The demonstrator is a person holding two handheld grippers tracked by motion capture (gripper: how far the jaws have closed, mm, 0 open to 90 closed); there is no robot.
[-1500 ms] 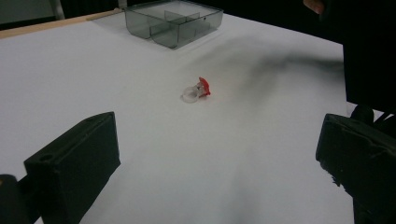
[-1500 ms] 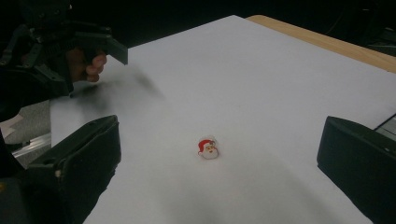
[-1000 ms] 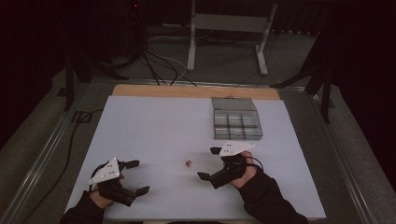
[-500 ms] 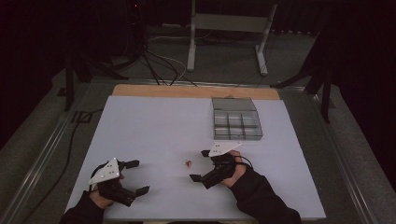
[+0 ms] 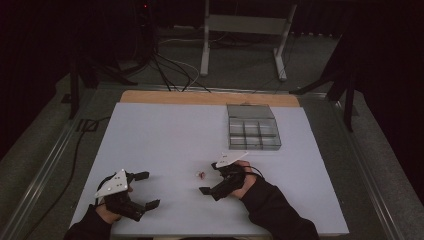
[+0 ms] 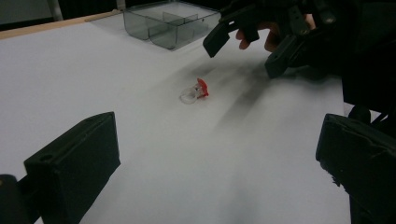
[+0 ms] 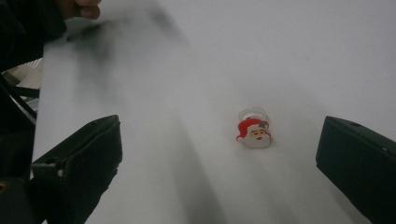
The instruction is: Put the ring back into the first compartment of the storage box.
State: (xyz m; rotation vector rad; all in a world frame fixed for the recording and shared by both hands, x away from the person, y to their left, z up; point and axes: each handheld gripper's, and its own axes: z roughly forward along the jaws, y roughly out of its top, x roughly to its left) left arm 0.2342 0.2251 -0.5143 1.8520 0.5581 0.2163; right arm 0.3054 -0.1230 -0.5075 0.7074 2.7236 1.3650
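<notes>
While the big white table (image 5: 165, 130) lies under everything, the left gripper (image 5: 144, 190) sits low at about 7 o'clock with its jaws wide apart and nothing in them; near the middle lies a tiny ring with a Santa face (image 7: 253, 131), flat on the table; just beside it, at its 3 o'clock, the right gripper (image 5: 210, 177) hangs with its jaws spread wide and bare; the ring is not touching them; up at 1 o'clock stands a clear grey box (image 5: 252, 133) with little square parts inside.
</notes>
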